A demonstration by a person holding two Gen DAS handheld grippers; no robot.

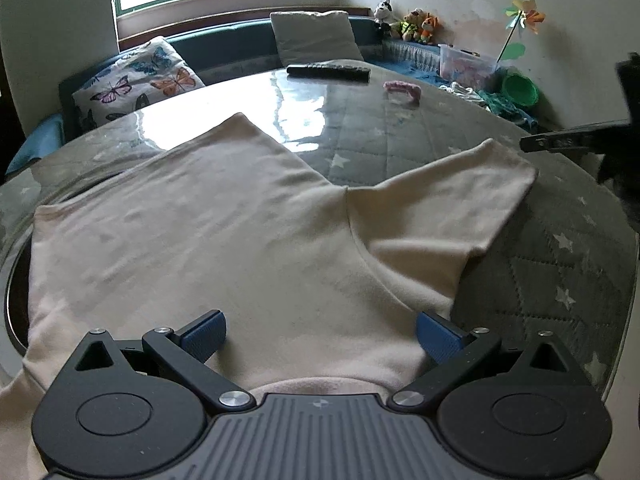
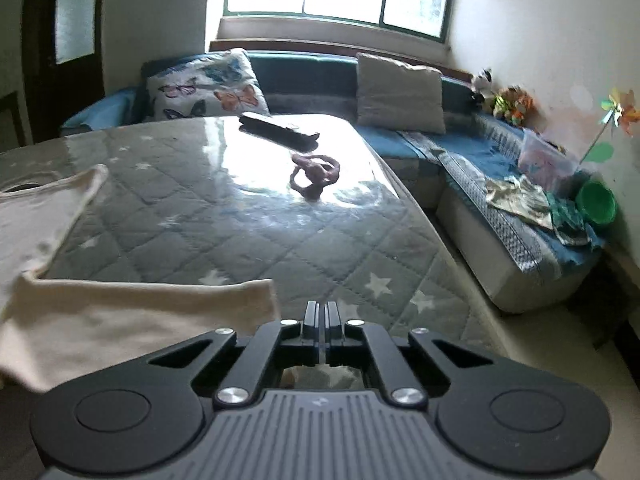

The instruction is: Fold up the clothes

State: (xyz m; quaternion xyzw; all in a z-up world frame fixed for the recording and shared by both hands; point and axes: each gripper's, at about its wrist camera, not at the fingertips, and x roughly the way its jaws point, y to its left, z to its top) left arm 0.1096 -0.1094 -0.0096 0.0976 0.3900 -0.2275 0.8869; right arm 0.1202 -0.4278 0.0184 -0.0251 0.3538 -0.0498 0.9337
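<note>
T-shirt (image 1: 208, 216): cream, spread flat on the quilted star-print table cover (image 1: 540, 264), body running away toward the glossy far half of the table, one short sleeve (image 1: 444, 208) splayed out to the right, collar edge just under the left gripper's nose. No crease or doubled layer visible across the body in the left wrist view; lies open rather than folded, so fits either a garment laid out for folding or one smoothed between folds. Cannot settle which from this alone.

Left gripper (image 1: 320, 338): blue pads wide apart, nothing between them, hovering low over the shoulder and neck area, cloth directly beneath and between the fingers but not pinched. Right gripper (image 2: 321, 316): fingers pressed together, no cloth visible between the tips, sitting just past the sleeve hem (image 2: 160, 296) over bare table cover, close beside the fabric but apart from it.

Likely step: taking hold of the shirt at the near end and sleeve for a fold. Calls for the right fingers parting before reaching the sleeve hem, and the left pads dropping onto a single edge, not a bunch of layers.

Further out: dark remote (image 1: 328, 72) and pink hair tie (image 1: 402, 90) on the far table, well clear of the shirt; butterfly cushion (image 1: 136, 84) on the sofa beyond.
</note>
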